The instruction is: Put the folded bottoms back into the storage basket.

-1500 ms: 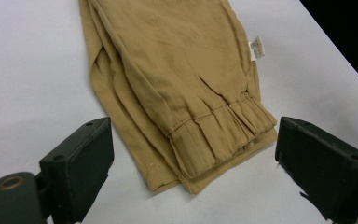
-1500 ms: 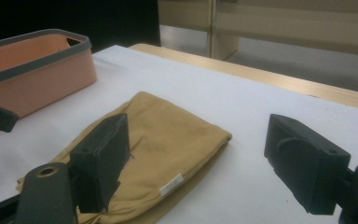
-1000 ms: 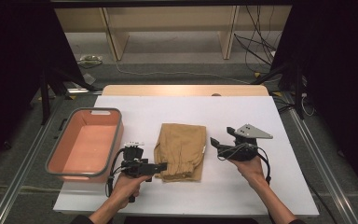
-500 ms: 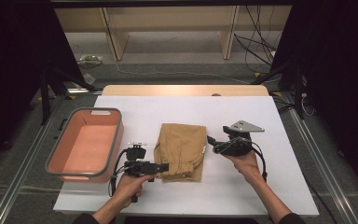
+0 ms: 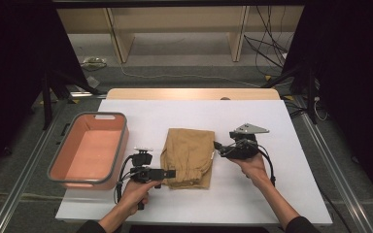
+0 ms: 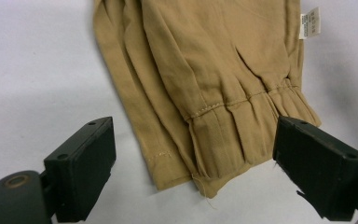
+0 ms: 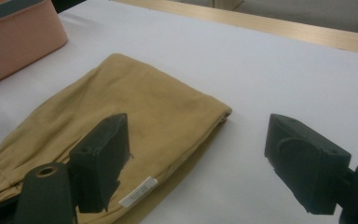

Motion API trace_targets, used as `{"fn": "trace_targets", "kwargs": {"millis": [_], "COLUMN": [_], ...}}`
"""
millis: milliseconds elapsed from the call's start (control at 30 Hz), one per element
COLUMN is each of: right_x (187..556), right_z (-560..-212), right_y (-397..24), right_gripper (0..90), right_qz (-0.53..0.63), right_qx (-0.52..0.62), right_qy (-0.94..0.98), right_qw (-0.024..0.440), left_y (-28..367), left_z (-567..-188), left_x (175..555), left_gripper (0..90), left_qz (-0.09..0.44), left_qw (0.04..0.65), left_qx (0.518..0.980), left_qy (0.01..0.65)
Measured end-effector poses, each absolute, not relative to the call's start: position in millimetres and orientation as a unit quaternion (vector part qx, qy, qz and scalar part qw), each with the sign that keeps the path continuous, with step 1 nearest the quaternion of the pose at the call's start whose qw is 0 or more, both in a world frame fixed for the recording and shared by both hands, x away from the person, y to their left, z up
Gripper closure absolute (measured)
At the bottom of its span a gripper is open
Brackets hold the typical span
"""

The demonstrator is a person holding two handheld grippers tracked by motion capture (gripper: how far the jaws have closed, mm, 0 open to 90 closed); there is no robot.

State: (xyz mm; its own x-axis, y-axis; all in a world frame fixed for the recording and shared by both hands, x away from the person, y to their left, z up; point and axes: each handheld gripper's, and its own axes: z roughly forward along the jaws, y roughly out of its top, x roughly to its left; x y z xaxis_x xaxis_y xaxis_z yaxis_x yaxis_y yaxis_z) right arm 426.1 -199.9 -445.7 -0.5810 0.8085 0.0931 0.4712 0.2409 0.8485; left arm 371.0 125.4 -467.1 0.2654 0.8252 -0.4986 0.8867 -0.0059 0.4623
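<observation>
The folded tan garment (image 5: pixel 188 158) is lying mid-bench, right of the pink bin (image 5: pixel 90 149), long axis running away from the person. Left gripper (image 5: pixel 167 173) is flanking its near hem, right gripper (image 5: pixel 217 149) its right edge; both jaws are gaping wide, holding nothing.

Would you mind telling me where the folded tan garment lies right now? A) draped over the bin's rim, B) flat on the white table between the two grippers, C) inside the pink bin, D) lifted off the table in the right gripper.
B: the folded tan garment lies flat on the white table, with the left gripper at its near-left corner and the right gripper at its right edge, both open; the pink bin holds nothing.
</observation>
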Motion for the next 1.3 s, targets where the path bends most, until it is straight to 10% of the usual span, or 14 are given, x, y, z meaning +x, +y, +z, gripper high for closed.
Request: {"fn": "trace_targets", "kwargs": {"millis": [867, 1300], "right_x": [442, 445], "right_z": [-454, -450], "right_y": [-190, -193], "right_gripper": [23.7, 24.0], "right_qz": [0.441, 0.443], "right_qx": [0.421, 0.428], "right_qy": [0.772, 0.768], "right_qw": [0.180, 0.177], "left_y": [114, 108], "left_z": [-477, -478], "left_x": [377, 379], "left_gripper": [17.6, 40.9], "left_qz": [-0.053, -0.048], "left_qw": [0.348, 0.354], "left_qx": [0.710, 0.708], "left_qy": [0.610, 0.609]}}
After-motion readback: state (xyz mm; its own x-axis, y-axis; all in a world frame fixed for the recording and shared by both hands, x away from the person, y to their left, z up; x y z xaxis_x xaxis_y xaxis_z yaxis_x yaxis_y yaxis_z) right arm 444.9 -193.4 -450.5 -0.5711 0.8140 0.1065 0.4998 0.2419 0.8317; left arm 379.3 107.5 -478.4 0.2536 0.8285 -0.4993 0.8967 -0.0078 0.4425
